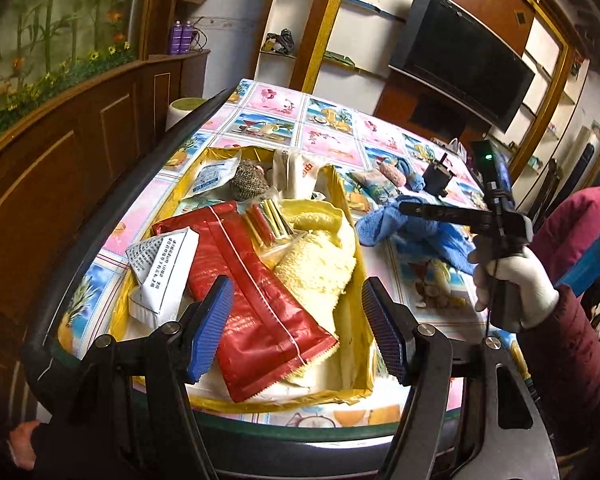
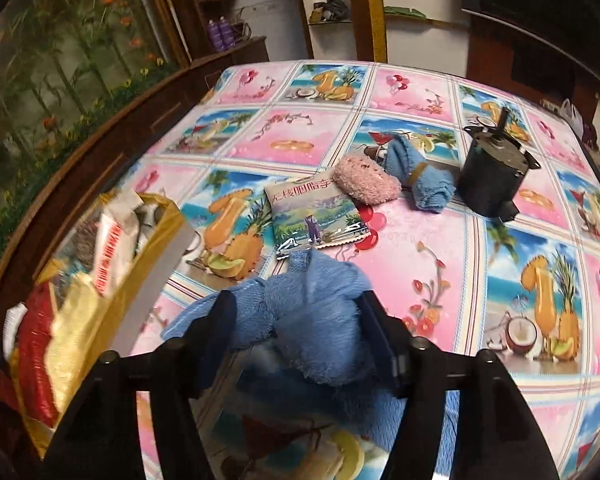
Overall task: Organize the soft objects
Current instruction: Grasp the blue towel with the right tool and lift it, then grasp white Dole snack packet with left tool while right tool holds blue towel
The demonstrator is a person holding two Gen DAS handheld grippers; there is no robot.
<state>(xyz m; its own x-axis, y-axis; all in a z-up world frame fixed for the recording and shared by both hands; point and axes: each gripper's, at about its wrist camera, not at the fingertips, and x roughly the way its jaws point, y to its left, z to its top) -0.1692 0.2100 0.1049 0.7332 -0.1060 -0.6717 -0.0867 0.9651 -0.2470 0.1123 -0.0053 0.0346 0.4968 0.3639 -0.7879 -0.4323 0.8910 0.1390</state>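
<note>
A yellow-lined box (image 1: 342, 196) on the table holds a red packet (image 1: 256, 300), a yellow towel (image 1: 320, 264), white packets and a grey scrubber (image 1: 250, 180). My left gripper (image 1: 296, 328) is open and empty, just above the box's near end. My right gripper (image 2: 300, 332) is shut on a crumpled blue cloth (image 2: 316, 320), which hangs over the table right of the box (image 2: 156, 248); it also shows in the left wrist view (image 1: 420, 232). Beyond it lie a snack packet (image 2: 316, 216), a pink sponge (image 2: 366, 180) and a rolled blue towel (image 2: 420, 184).
A dark metal motor (image 2: 492, 172) stands at the far right of the fruit-print tablecloth (image 2: 520, 248). A wooden panel wall (image 1: 60, 184) runs along the table's left side. Shelves and a black TV (image 1: 460, 56) stand behind. Another person in red (image 1: 572, 224) is at the right.
</note>
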